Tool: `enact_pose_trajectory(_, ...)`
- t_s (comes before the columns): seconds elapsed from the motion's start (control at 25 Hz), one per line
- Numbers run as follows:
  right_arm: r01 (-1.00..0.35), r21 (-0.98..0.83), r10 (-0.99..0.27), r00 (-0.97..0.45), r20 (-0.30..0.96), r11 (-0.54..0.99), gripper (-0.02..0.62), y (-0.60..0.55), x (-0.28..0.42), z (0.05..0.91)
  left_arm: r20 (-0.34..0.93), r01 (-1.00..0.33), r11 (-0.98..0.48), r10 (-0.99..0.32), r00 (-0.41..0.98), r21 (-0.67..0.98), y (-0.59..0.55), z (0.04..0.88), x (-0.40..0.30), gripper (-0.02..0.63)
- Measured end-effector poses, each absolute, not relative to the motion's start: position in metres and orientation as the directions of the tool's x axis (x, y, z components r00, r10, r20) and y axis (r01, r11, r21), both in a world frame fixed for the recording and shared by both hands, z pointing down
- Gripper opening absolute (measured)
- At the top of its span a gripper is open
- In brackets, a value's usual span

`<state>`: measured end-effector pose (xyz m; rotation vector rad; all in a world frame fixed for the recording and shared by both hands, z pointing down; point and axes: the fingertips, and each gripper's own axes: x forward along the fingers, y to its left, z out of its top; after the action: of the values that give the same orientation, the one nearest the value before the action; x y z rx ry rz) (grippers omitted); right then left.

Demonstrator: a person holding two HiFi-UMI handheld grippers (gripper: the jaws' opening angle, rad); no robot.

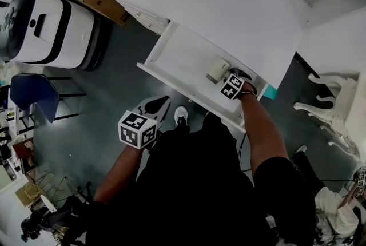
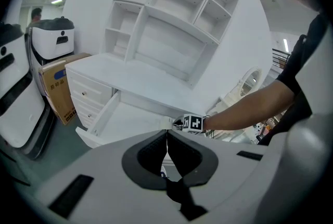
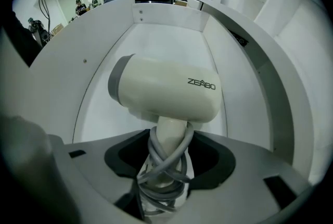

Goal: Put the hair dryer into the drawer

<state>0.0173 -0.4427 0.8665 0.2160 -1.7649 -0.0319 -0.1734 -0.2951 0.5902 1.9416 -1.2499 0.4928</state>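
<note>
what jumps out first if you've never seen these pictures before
The cream hair dryer, with its cord wound round the handle, fills the right gripper view. The right tongs clamp it by the handle, within the walls of the open white drawer. The left tongs are shut on nothing and hang short of the drawer's front.

In the head view, the right tool [image 1: 225, 76] hides the handle of the hair dryer [image 1: 217, 70].
</note>
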Motion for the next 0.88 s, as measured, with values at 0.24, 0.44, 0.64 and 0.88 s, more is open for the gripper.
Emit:
enact_pose_trajectory(0.24, -0.137, 0.205, -0.226, -0.168, 0.959, 0.969, 0.218, -0.441, 0.026, 0.852, 0.648, -0.879, -0.27, -0.597, 0.473, 0.392, -0.293, 0.587, -0.176, 0.011)
enact_pose_trajectory(0.44, -0.238, 0.242, -0.288, -0.18, 0.941, 0.94, 0.218, -0.439, 0.03, 0.829, 0.626, -0.865, -0.318, -0.597, 0.501, 0.389, -0.29, 0.582, -0.178, 0.011)
enact_pose_trajectory(0.64, -0.435, 0.23, -0.356, -0.232, 0.905, 0.87, 0.216, -0.435, 0.034, 0.795, 0.603, -0.845, -0.377, -0.592, 0.534, 0.378, -0.286, 0.577, -0.175, 0.011)
enact_pose_trajectory(0.88, -0.756, -0.01, -0.481, -0.427, 0.765, 0.655, 0.198, -0.402, 0.019, 0.718, 0.583, -0.808, -0.46, -0.562, 0.587, 0.369, -0.272, 0.572, -0.172, 0.011)
